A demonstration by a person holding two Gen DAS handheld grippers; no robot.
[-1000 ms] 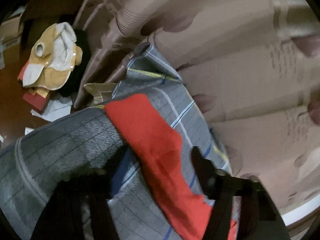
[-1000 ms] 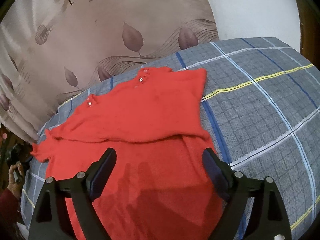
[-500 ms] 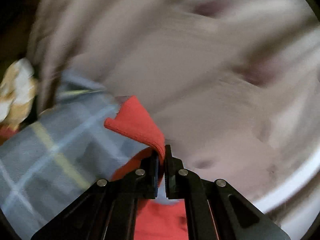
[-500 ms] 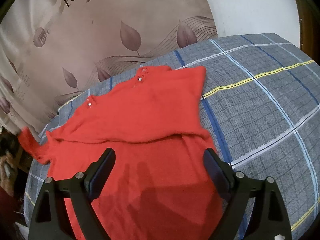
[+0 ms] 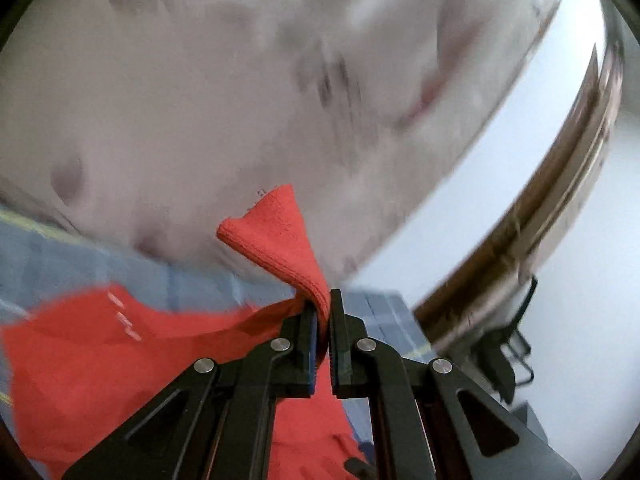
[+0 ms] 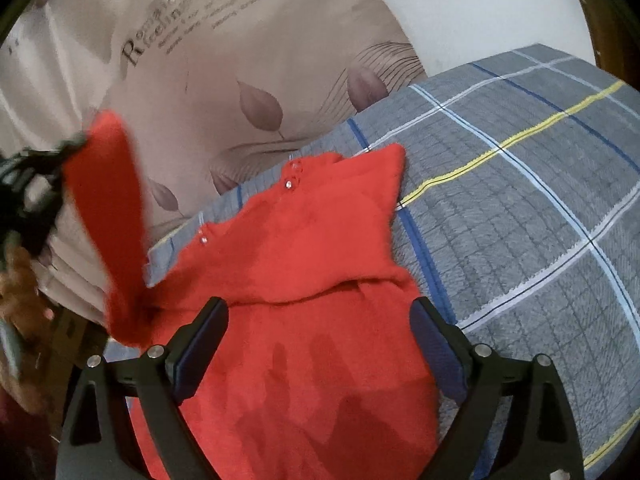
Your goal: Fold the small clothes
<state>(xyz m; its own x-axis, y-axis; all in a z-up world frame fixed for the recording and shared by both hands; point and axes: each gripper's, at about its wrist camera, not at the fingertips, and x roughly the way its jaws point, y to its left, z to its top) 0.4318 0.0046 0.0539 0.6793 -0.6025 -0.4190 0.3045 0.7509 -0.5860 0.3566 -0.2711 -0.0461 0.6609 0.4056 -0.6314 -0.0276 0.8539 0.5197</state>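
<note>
A small red knit top (image 6: 304,264) lies on the grey plaid bed cover (image 6: 520,200), its right sleeve folded across the body. My left gripper (image 5: 324,312) is shut on the left sleeve (image 5: 280,236) and holds it lifted off the bed; the raised sleeve (image 6: 116,208) and the left gripper (image 6: 32,184) show at the left of the right wrist view. My right gripper (image 6: 320,324) is open and empty, hovering over the lower part of the top.
A beige curtain with leaf prints and lettering (image 6: 200,64) hangs behind the bed. A white wall (image 6: 460,0) and a wooden frame (image 5: 540,216) are at the right. A plush toy (image 6: 16,280) sits off the bed's left edge.
My left gripper closed on the left sleeve and lifted it up and inward over the top. My right gripper stayed open over the garment, shifting slightly.
</note>
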